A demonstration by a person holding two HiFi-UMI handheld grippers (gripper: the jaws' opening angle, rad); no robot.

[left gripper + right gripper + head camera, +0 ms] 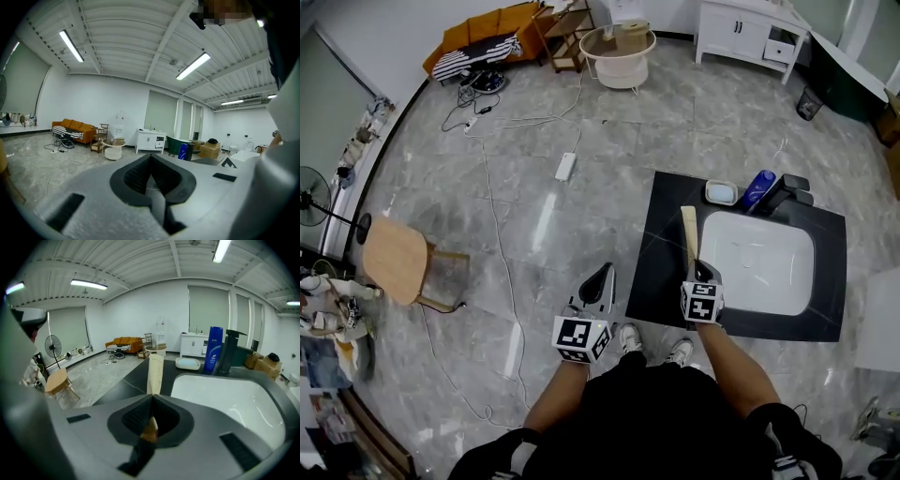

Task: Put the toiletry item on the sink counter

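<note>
The toiletry item is a long cream tube (689, 232) that sticks forward from my right gripper (701, 273), which is shut on its near end. The tube hangs over the black sink counter (670, 211), just left of the white basin (759, 262). In the right gripper view the tube (155, 372) rises from the closed jaws (151, 405) and points toward the counter's far edge. My left gripper (599, 285) is held over the floor to the left of the counter, its jaws (151, 162) shut with nothing between them.
At the back of the counter stand a soap dish (721, 193), a blue bottle (759, 187) and a dark faucet (789, 190). A wooden stool (394, 260) stands at the left. Cables and a power strip (565, 167) lie on the floor, with a white tub (619, 47) beyond.
</note>
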